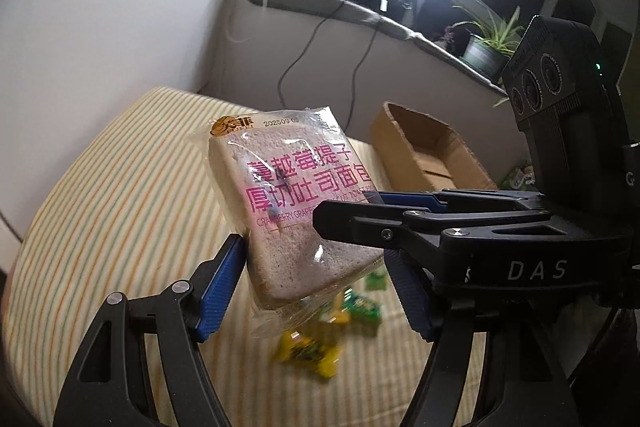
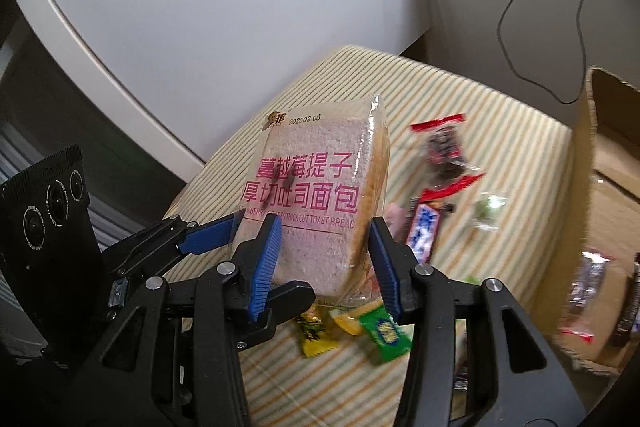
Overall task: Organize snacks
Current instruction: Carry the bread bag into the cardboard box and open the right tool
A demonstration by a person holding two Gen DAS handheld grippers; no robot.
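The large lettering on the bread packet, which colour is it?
Pink-magenta, printed on the clear wrapper of the bread packet. It shows best in the right wrist view.

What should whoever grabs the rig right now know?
Grippers: the left gripper and the right gripper are both closed on the toast bread packet, which is held in the air. Which one bears it is unclear.
The open cardboard box is to its right.
Done: bread lifted.
Left: likely bread into box, then the loose snacks on the striped cover.
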